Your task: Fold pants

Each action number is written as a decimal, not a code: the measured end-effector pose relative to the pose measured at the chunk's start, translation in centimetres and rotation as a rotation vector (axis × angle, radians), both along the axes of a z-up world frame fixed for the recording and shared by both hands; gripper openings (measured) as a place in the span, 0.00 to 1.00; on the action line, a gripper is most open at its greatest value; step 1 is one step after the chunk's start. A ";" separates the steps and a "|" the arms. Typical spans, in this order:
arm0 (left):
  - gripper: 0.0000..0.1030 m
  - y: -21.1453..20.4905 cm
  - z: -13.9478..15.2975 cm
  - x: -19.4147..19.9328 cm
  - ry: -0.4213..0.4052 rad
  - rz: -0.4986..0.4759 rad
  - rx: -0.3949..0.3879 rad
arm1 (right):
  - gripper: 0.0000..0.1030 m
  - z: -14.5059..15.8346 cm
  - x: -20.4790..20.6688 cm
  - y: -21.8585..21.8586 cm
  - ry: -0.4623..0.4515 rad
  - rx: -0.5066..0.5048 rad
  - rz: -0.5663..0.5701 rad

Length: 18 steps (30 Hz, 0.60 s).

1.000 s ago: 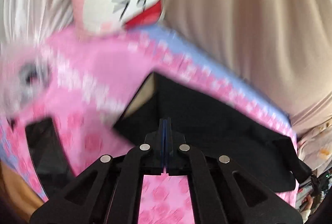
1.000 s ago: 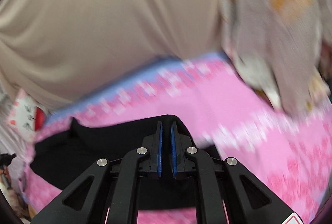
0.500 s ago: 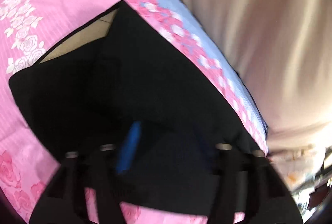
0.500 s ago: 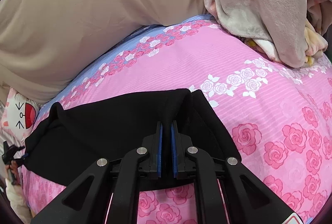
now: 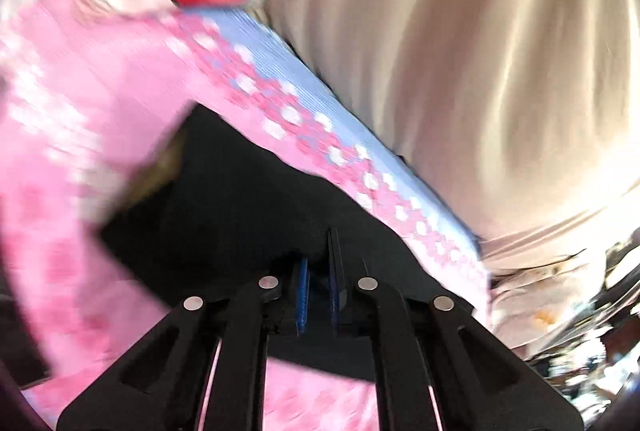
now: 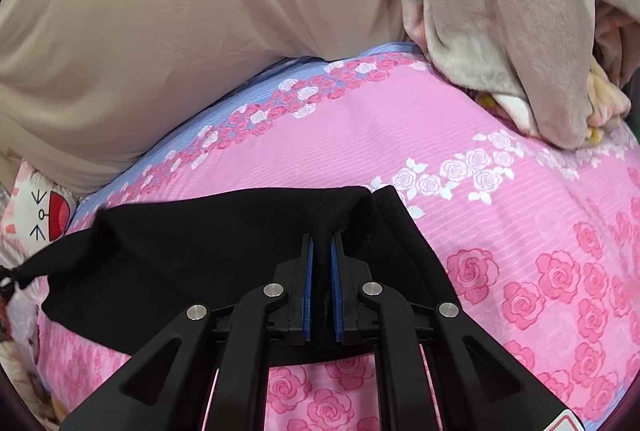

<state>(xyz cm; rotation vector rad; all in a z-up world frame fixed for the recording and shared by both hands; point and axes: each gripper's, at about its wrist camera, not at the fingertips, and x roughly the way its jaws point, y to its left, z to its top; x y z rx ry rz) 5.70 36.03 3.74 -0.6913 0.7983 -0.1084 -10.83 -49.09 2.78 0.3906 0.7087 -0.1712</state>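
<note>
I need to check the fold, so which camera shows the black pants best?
The right wrist view: the pants are sharp there, shown across the pink sheet. The left wrist view shows them blurred.

L gripper [image 5: 318,267]: being angled downward, jaws just been closing, narrow gap, black pants [image 5: 240,215] being pinched between pads.
R gripper [image 6: 321,251]: being angled downward, jaws being kept clamped on pants fold.
</note>
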 end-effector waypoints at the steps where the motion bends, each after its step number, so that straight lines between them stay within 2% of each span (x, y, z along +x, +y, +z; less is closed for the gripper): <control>1: 0.07 0.5 0.1 -0.6 0.019 0.019 0.031 | 0.07 -0.3 0.0 -0.1 0.009 -0.003 -0.006; 4: 0.08 1.9 -2.4 -0.9 0.130 0.077 0.115 | 0.08 -1.9 0.1 -0.9 0.031 0.034 -0.020; 6: 0.08 2.3 -5.9 0.0 0.220 0.099 0.126 | 0.08 -2.5 0.3 -1.5 0.036 0.070 -0.029; 8: 0.08 2.3 -7.6 0.9 0.262 0.117 0.137 | 0.07 -2.2 0.6 -1.8 0.033 0.088 -0.032; 11: 0.08 1.5 -7.3 1.4 0.244 0.129 0.157 | 0.06 1.7 0.0 -2.2 -0.072 0.097 -0.023; 12: 0.08 1.4 -6.6 1.6 0.229 0.131 0.158 | 0.06 4.1 -0.9 -2.6 -0.148 0.094 -0.030; 14: 0.09 1.0 -5.4 1.7 0.215 0.126 0.173 | 0.06 7.1 -2.5 -3.4 -0.247 0.106 -0.029; 15: 0.10 0.8 -5.1 1.8 0.215 0.123 0.187 | 0.06 8.0 -3.3 -3.9 -0.255 0.081 -0.045; 16: 0.10 1.0 -5.3 1.8 0.222 0.118 0.196 | 0.07 8.0 -3.5 -4.4 -0.209 0.056 -0.055; 17: 0.11 1.0 -5.6 1.8 0.231 0.119 0.200 | 0.14 7.3 -3.4 -4.9 -0.150 0.059 -0.054; 18: 0.11 1.2 -6.1 1.6 0.238 0.123 0.201 | 0.17 5.6 -3.6 -5.5 -0.081 0.101 -0.062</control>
